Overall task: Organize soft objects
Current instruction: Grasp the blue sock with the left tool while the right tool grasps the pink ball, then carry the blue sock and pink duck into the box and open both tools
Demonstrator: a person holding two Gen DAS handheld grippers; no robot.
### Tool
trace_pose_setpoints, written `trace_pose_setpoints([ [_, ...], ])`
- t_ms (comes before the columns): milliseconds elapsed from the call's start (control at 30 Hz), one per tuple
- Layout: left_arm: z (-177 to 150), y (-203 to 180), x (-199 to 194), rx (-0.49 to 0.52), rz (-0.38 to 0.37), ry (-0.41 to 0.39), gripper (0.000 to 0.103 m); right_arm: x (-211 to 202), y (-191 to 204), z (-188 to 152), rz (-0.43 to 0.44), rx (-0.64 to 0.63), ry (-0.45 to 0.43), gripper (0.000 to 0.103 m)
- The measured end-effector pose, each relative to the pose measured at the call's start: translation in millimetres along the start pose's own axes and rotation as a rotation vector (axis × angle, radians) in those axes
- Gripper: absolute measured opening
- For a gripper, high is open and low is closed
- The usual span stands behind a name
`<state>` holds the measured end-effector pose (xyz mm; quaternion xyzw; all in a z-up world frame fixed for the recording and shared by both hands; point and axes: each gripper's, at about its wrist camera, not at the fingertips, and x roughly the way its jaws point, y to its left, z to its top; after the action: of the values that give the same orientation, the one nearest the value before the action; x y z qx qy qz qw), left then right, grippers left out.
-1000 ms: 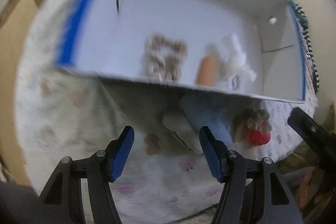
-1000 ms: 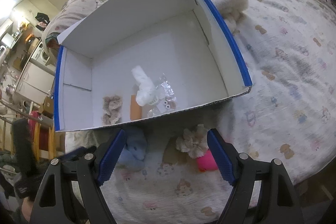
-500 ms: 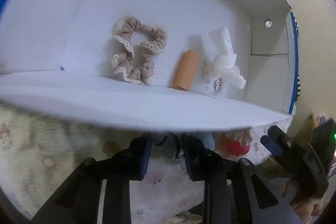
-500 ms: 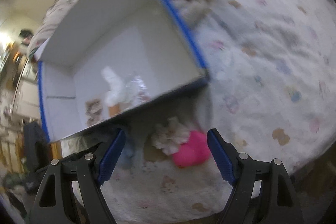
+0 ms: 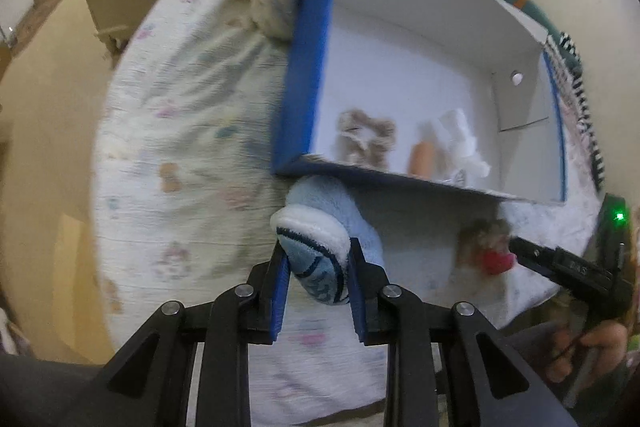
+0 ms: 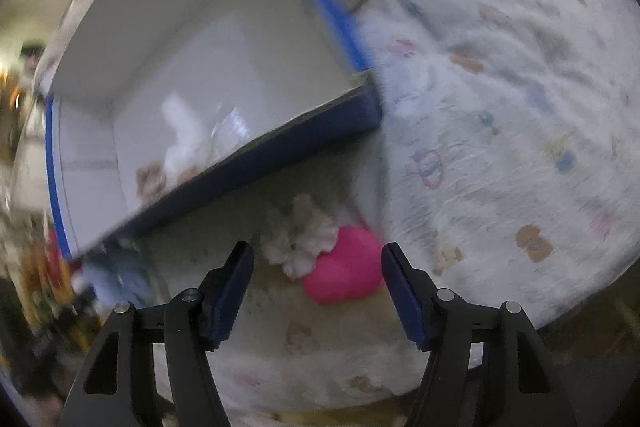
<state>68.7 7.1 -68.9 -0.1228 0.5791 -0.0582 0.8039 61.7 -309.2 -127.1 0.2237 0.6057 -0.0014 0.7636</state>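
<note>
Lifted since before, left gripper (image 5: 318, 269) clamps the blue sock (image 5: 320, 247) below the box (image 5: 308, 87) edge; right gripper (image 6: 316, 285), narrowing, straddles the blurred pink toy (image 6: 344, 277).

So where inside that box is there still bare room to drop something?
The box floor is bare along its far wall and blue-edged side. The near wall is crowded: scrunchie, orange roll, white cloth. The left gripper grips a blue sock.

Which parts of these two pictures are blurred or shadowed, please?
Left wrist view: the bedspread smears with motion, the blue sock stays fairly sharp. Right wrist view: the box is blurred, and its shadow covers the pink toy.
</note>
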Motion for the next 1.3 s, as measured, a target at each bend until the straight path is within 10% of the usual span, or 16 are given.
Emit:
trace_pose_setpoints([
  [233, -2.7, 5.7, -2.0, 0.015, 0.008, 0.01, 0.024, 34.9, 28.7, -20.5, -0.2, -0.237, 0.122, 0.069],
  [400, -3.7, -6.5, -2.2, 0.05, 0.007, 0.001, 0.024, 49.5, 38.0, -21.3, -0.288, -0.3, 0.132, 0.045],
  [833, -8.1, -14.8, -24.5, 0.092, 0.044, -0.062, 0.024, -17.9, 59.4, -52.7, 0.098, -0.331, 0.152, 0.045],
  [1300, 13.4, -48.6, -90.4, 0.186, 0.078, -0.268, 0.024, -87.3, 85.1, -10.6, 0.263, -0.382, -0.071, 0.045],
])
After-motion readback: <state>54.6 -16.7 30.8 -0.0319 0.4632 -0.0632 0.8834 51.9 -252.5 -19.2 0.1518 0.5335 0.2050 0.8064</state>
